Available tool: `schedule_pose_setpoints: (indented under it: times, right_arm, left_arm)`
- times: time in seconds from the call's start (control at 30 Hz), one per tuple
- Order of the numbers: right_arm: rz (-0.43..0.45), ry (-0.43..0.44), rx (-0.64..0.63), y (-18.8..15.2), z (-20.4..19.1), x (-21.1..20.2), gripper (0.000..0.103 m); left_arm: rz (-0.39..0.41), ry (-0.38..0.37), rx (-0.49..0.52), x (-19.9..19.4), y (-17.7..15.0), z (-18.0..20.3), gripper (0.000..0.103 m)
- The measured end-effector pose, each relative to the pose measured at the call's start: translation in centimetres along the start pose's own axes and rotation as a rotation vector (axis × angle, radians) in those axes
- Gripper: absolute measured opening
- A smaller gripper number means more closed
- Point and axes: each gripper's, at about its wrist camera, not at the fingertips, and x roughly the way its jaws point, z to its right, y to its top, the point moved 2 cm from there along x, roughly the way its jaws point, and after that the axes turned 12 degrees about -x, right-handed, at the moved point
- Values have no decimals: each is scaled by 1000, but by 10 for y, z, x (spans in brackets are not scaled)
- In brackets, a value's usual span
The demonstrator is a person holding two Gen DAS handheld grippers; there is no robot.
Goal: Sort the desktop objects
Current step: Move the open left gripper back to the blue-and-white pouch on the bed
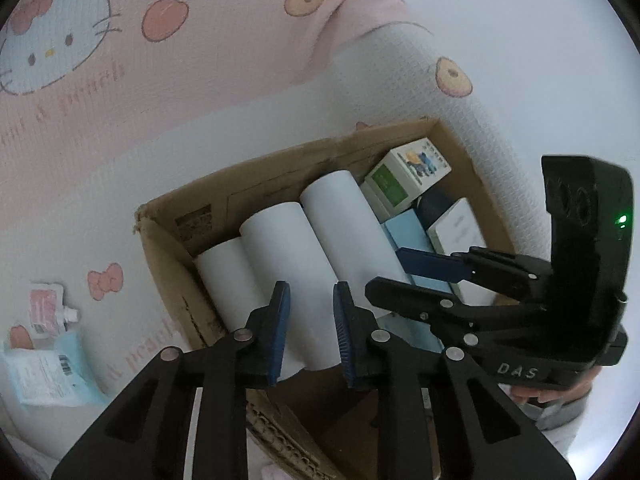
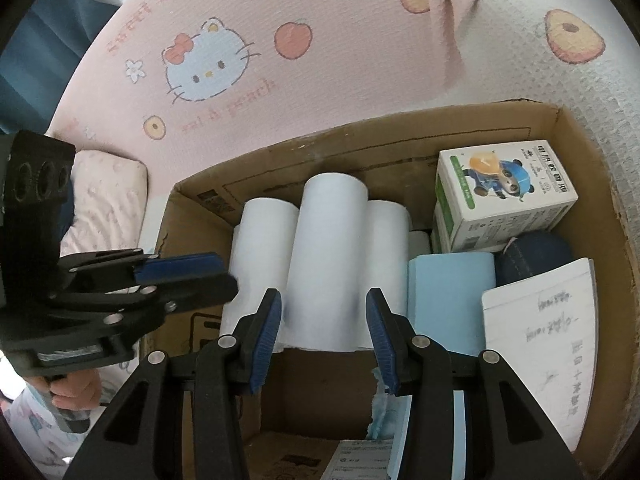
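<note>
1. Cardboard, brown and open-topped: the left wrist view looks down into a cardboard box on a pink-and-white bedcover printed with cartoon cats, peaches and the word "peach". White paper rolls lie side by side inside, beside a white-and-green carton with a cartoon figure. The left gripper hovers over the rolls, blue pads partly apart, gripping nothing. The right gripper – its body marked "DAS" – reaches in from the right; its hold cannot be told here. Two sachets lie on the cover, well apart from the box.

2. In the right wrist view the right gripper straddles the topmost roll's near end – whether its pads touch, I cannot tell. A handwritten notepad leans at the right.
</note>
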Motion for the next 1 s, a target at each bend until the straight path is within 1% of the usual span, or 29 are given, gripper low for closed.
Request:
schedule_pose_setpoints:
  times: [0.03,0.17,0.3,0.4,0.5,0.57,0.6,0.63,0.7,0.83,0.9,1.0]
  right_arm:
    - [-2,4,-5,0,-1,1,41]
    - [-18,-29,-80,0,-10,5,40]
    - [-21,-37,-115,-1,-12,5,40]
    - [-18,-38,-121,-2,-12,5,40]
    - [-11,-39,-120,-2,-11,5,40]
    - [-10,-35,-107,-3,-9,4,40]
    - [-11,-35,-103,-4,-9,3,40]
    - [-14,-37,-99,-5,-10,3,40]
    - [-7,-45,-86,-4,-11,-3,40]
    - [30,-97,-89,0,-20,-23,41]
    - [39,-124,-96,4,-27,-32,42]
    - [46,-165,-101,7,-40,-42,46]
  left_arm:
    - [-2,5,2,1,0,2,25]
    - [11,39,7,3,2,1,25]
    - [11,67,4,5,4,2,25]
    - [8,67,-4,6,6,3,25]
    - [7,55,-19,5,9,1,25]
    - [4,25,-43,3,9,-1,25]
    - [2,1,-55,1,9,-2,25]
    - [8,-45,-67,-3,9,-2,25]
    - [28,-84,-67,-10,9,-1,29]
    - [131,-76,-4,-37,6,8,38]
    - [154,-81,28,-48,4,10,45]
    - [201,-95,61,-66,-2,9,47]
